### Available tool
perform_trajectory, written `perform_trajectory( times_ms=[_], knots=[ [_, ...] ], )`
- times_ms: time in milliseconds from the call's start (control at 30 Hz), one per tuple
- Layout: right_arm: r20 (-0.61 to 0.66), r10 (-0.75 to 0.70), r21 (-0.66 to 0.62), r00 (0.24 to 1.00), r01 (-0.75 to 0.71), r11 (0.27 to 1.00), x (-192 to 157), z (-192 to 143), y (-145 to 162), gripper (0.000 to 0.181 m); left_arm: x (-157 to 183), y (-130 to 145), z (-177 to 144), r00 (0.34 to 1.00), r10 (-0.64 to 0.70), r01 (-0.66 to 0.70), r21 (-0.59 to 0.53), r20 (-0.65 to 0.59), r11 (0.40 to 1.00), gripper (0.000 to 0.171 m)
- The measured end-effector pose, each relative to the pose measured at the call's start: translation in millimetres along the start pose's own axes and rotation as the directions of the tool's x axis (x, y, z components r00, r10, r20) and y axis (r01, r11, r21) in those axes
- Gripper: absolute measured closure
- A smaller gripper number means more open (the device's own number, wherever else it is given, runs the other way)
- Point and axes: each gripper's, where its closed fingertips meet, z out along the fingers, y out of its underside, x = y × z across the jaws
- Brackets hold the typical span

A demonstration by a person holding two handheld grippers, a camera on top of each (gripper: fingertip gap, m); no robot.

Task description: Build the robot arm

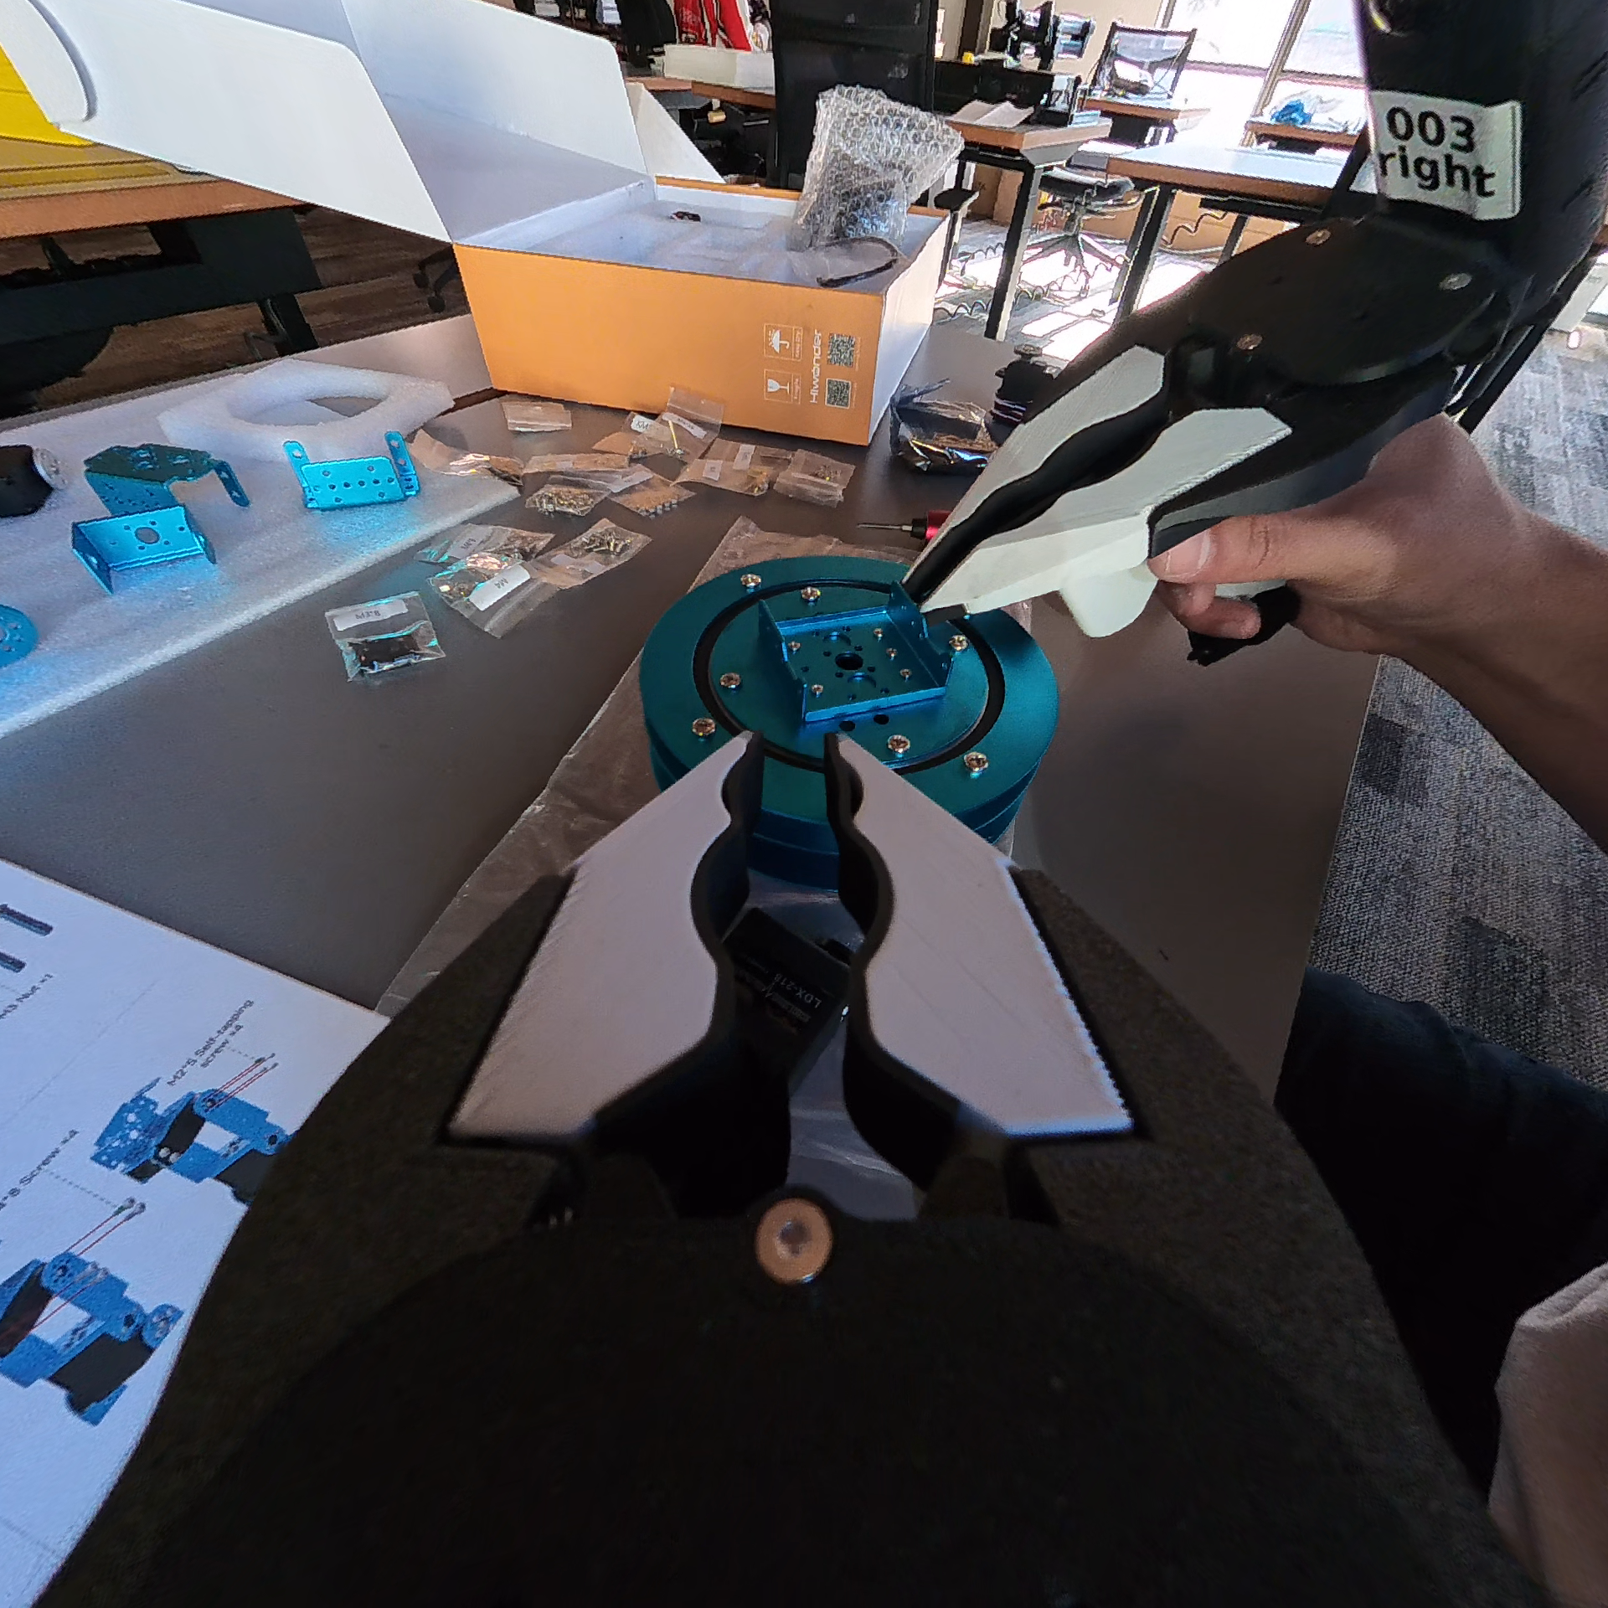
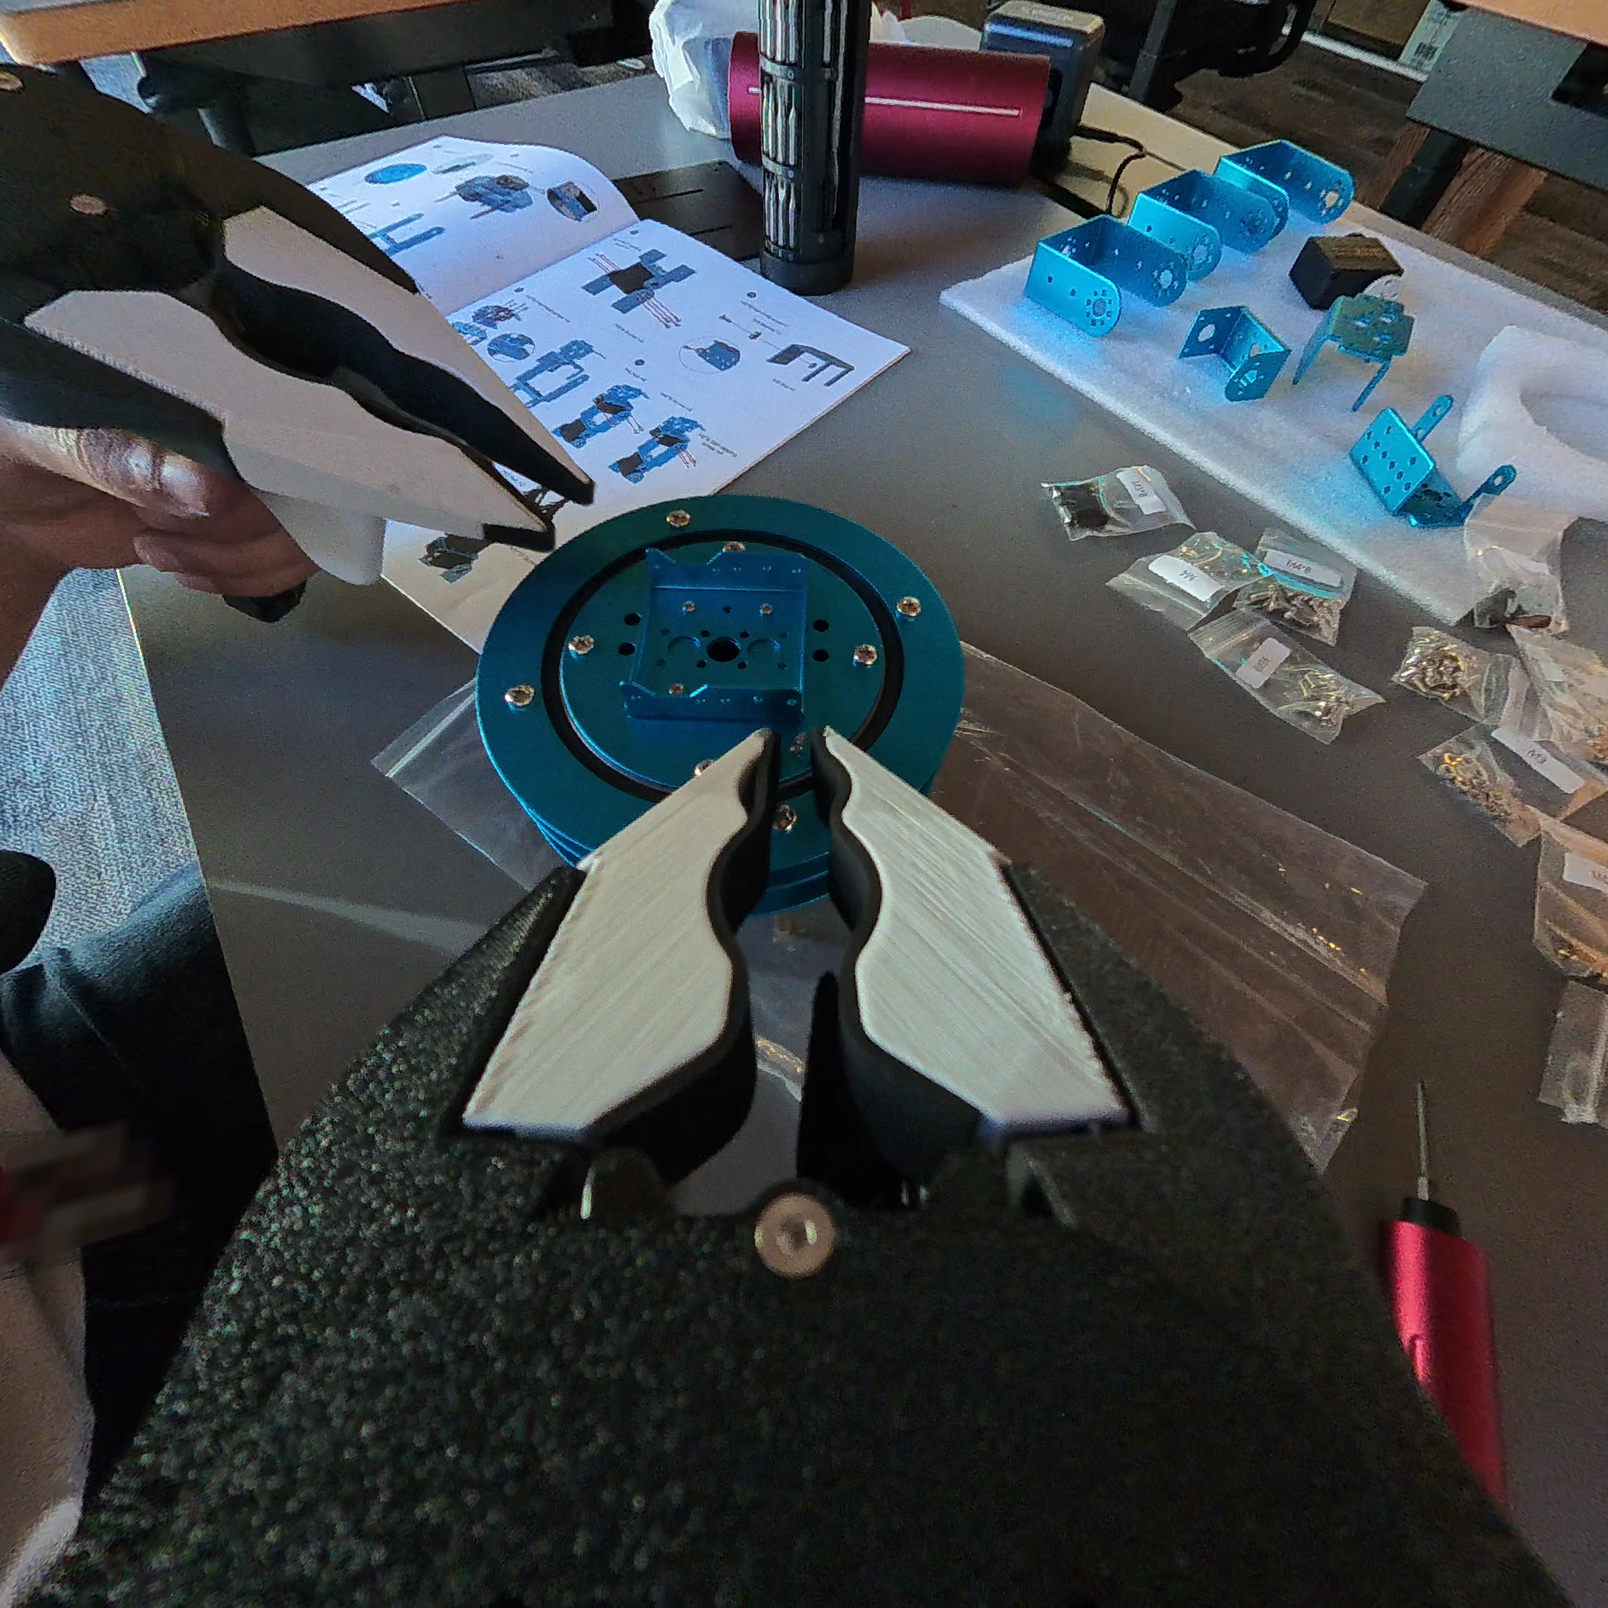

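Hovering both claws over the blue round turntable base [image 2: 557, 696], which sits near the desk [image 2: 287, 766] edge closest to the person, partly on a clear plastic bag [image 2: 1157, 870].

Left claw [image 1: 787, 740]: fingers slightly apart, tips at the base's near rim, clamped on nothing. A black servo [image 1: 787, 983] shows through the gap, lying lower down.

Right claw [image 2: 792, 738]: nearly together, empty, tips just by the square blue bracket [image 2: 713, 648] screwed at the base's centre.

Handling, my read: anodised metal, stiff, probably heavy, slick. Grab the bracket's upright walls or the outer rim.

Grey smooth desk. Booklet [image 2: 696, 348], screw bags [image 2: 1288, 670], loose blue brackets on white foam sheet [image 2: 1131, 374], red screwdriver [image 2: 1444, 1331] at the right edge, orange box [image 1: 679, 339] at the far side. Open office behind.
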Motion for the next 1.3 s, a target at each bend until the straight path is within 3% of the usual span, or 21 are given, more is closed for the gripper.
perform_trajectory(
  times_ms=[500, 667, 800, 1300],
  knots=[
    [0.021, 0.058, 0.004, 0.998, -0.058, 0.998, -3, 0, -5, 0.172, -1, 0, -1, 1.0, -0.002, 0.002, 0.002, 0.004, 1.0, 0.159],
    [-0.063, 0.072, 0.002, 0.995, -0.072, 0.997, 3, 2, -5, 0.167, -2, 0, -1, 1.0, -0.001, 0.001, 0.001, 0.004, 1.0, 0.159],
    [-0.052, 0.098, 0.005, 0.994, -0.098, 0.995, 5, 3, -3, 0.166, -1, -1, -2, 1.0, 0.003, -0.003, 0.003, 0.003, 1.0, 0.159],
    [-0.034, 0.061, -0.036, 0.998, -0.062, 0.997, 4, 5, -2, 0.171, -4, 2, -4, 1.0, -0.004, 0.004, 0.001, 0.014, 1.0, 0.159]
  ],
)
